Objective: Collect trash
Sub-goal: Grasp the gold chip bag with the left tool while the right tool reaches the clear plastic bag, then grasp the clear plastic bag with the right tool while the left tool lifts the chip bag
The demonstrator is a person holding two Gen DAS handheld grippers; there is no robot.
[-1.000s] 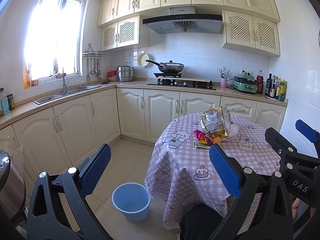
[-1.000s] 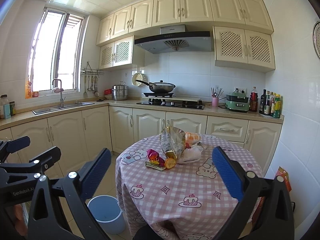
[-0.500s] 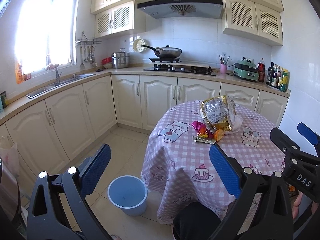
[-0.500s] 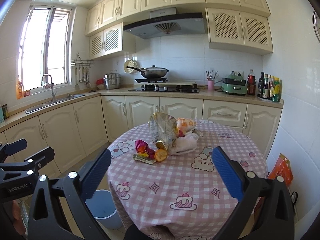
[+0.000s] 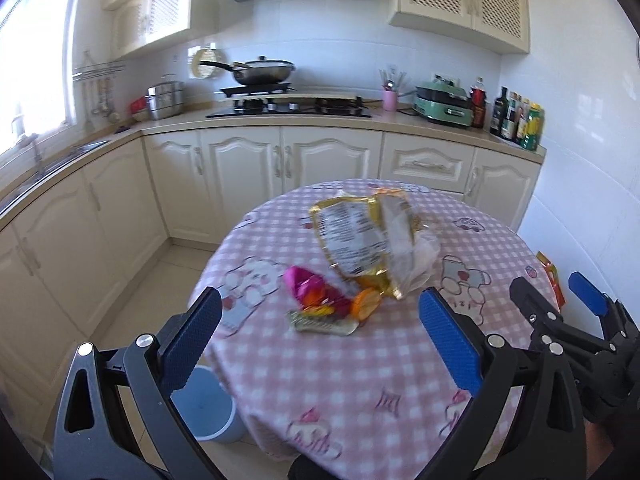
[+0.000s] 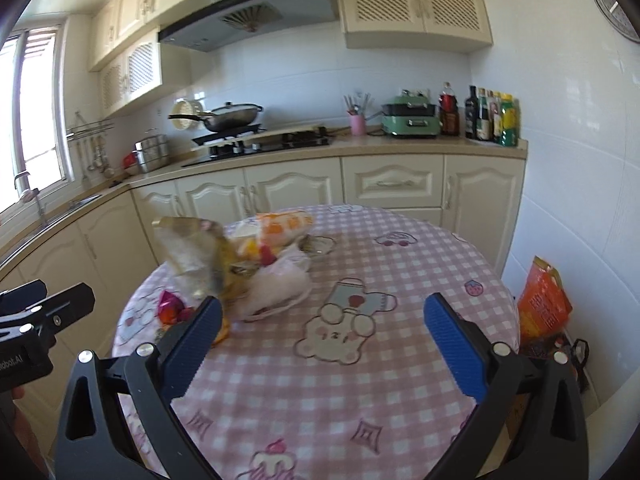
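1. We hold the left gripper point(image 5: 320, 332) wide apart, empty, its blue pads point(image 5: 450, 340) framing the near part of the round table point(image 5: 360, 380).
2. Between and just beyond those pads lies the trash: a flat greenish wrapper point(image 5: 322, 323) nearest us, a magenta wrapper point(image 5: 308, 286) touching it from behind, and an orange piece point(image 5: 365, 302) just to their right.
3. Farther back a crumpled gold snack bag point(image 5: 356, 240) stands tilted, leaning against a white plastic bag point(image 5: 418, 260).
4. Our right gripper point(image 6: 322, 334) is likewise spread wide and holds nothing; it hovers over the pink checked tablecloth point(image 6: 400, 360).
5. From the right wrist view the pile sits ahead and to the left: the white plastic bag is just past the left pad point(image 6: 192, 346), and the gold bag rises behind it.
6. An orange-and-white packet point(image 6: 282, 228) seems to lie at the back of the pile, though blur makes it hard to tell.
7. On the floor, beside the table's left edge and behind the left gripper's left finger, stands a blue bin point(image 5: 208, 408).
8. An orange bag point(image 6: 544, 300) leans by the wall on the right.
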